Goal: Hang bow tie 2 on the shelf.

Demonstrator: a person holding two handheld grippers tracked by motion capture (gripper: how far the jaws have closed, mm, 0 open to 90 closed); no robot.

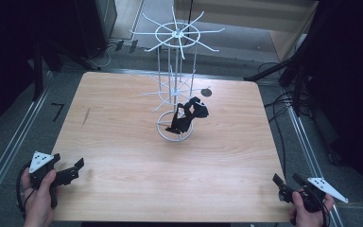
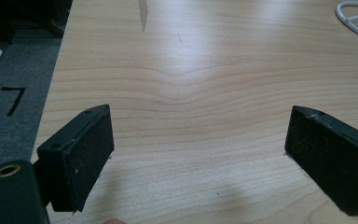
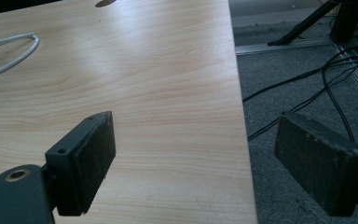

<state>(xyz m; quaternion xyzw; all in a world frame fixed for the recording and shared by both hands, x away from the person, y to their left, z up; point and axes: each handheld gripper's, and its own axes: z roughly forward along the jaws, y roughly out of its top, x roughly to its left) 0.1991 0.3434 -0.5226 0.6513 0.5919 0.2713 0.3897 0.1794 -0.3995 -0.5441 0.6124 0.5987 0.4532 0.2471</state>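
Both my left fingers [image 2: 198, 154] and right fingers [image 3: 193, 158] gape wide, empty, at the light wooden surface's [image 1: 123, 142] near corners; the high view adds the black strappy bundle [image 1: 187, 116] on the white wire rack [image 1: 175, 85].

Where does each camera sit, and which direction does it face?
High view: above the near table edge, facing forward and down at the wire rack; both hands, left gripper and right gripper show.
Left gripper view: on the left gripper, facing along the table; open jaws show.
Right gripper view: on the right gripper, over the table's right edge; open jaws show.
Both gripper views share the rack's base ring.
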